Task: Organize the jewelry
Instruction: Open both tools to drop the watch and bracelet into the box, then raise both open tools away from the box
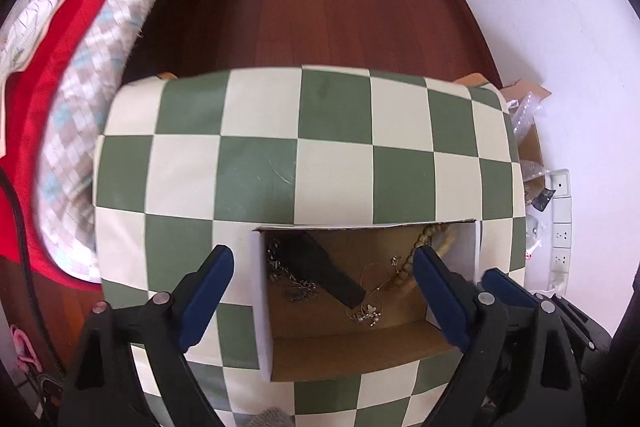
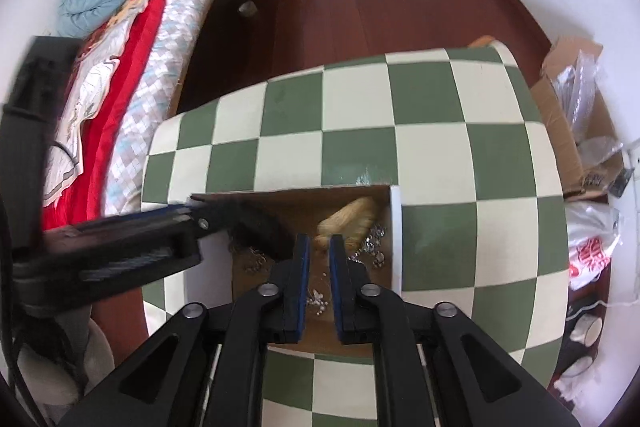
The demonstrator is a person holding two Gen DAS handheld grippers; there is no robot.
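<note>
Right, both my grippers point down over the cardboard box sitting at the near edge of the checkered table. My left gripper has its jaws spread wide apart, one blue pad over the box's left wall, nothing between them. My right gripper has its jaws a narrow gap apart, empty, above the box floor. Inside the box: tangled silver jewelry, a beaded gold necklace toward its far right corner, thin wire pieces.
</note>
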